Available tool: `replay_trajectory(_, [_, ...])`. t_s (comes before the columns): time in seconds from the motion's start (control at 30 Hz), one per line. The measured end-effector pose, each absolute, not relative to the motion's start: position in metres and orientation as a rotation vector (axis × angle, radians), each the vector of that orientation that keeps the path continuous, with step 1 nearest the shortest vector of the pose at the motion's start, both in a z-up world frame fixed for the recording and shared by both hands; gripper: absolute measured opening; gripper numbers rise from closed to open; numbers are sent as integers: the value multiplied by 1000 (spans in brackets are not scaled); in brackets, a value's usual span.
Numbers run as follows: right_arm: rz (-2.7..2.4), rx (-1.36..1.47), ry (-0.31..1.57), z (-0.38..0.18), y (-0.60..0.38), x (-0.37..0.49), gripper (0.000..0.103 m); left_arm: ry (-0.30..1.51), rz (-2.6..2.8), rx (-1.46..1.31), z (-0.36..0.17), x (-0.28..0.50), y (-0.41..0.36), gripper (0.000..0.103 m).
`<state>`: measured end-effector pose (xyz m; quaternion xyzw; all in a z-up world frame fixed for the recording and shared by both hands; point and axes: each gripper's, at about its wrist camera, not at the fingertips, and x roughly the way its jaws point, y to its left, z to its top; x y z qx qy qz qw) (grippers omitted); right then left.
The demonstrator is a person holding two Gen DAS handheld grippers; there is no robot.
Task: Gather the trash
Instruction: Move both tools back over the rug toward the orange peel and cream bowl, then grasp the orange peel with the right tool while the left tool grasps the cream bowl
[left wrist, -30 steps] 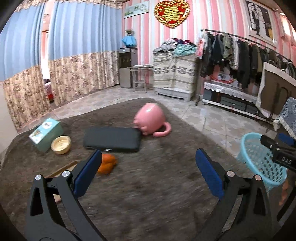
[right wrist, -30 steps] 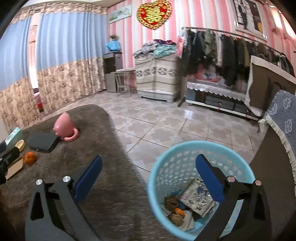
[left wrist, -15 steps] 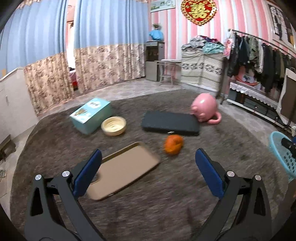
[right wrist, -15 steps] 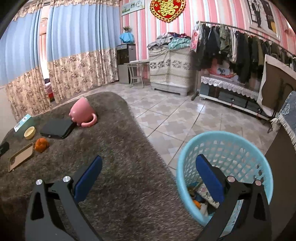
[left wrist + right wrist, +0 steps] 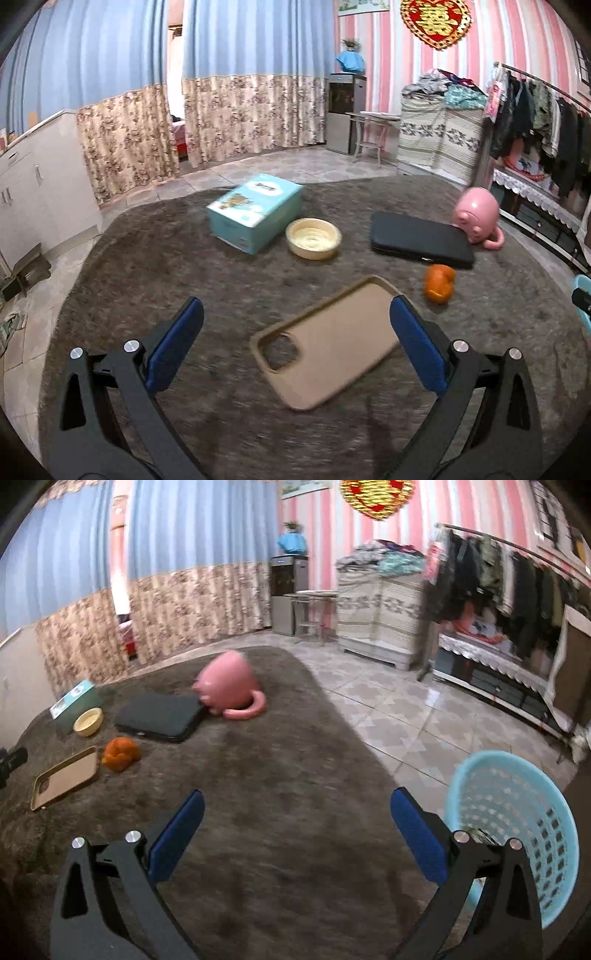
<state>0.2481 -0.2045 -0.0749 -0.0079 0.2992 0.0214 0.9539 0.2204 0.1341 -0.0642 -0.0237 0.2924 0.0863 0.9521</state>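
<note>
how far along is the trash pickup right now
Partway, it seems. The blue basket stands beside the rug; its contents are hidden. Nothing is in hand: left gripper and right gripper have open, empty jaws. Left: the orange lump by the phone case.

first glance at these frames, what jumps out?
The tan phone case lying on the grey rug, right between the open left tool's fingers. Next, the pink mug tipped over beside a black case, and the light-blue basket by the open right tool.
</note>
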Motion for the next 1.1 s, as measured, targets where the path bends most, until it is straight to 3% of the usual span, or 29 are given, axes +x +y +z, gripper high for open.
replay_trajectory(0.4, [290,-187,647,-90,-65,296,99,591,261,-79,-62,219,205,97])
replay_trajectory(0.63, [310,-192,728,-109,-42,330,97,608,283,-118,-66,226,226,97])
replay_trajectory(0.67, [320,-182,740,-110,-41,334,94,610,283,-119,-66,228,228,97])
replay_trajectory(0.73, [343,-164,760,-111,-41,340,75,616,278,-126,-67,235,226,97])
replay_trajectory(0.8, [371,-154,766,-111,-41,342,70,625,263,-125,-67,242,222,97])
replay_trajectory(0.87, [414,-163,768,-112,-36,341,59,628,240,-115,-67,253,211,97])
replay_trajectory(0.9, [425,-169,768,-114,-34,342,47,629,234,-113,-66,257,207,97])
replay_trajectory(0.93, [432,-176,763,-114,-33,341,42,630,220,-108,-66,263,201,97])
replay_trajectory(1.1, [434,-153,721,-105,-45,335,24,664,156,-74,-71,293,169,97])
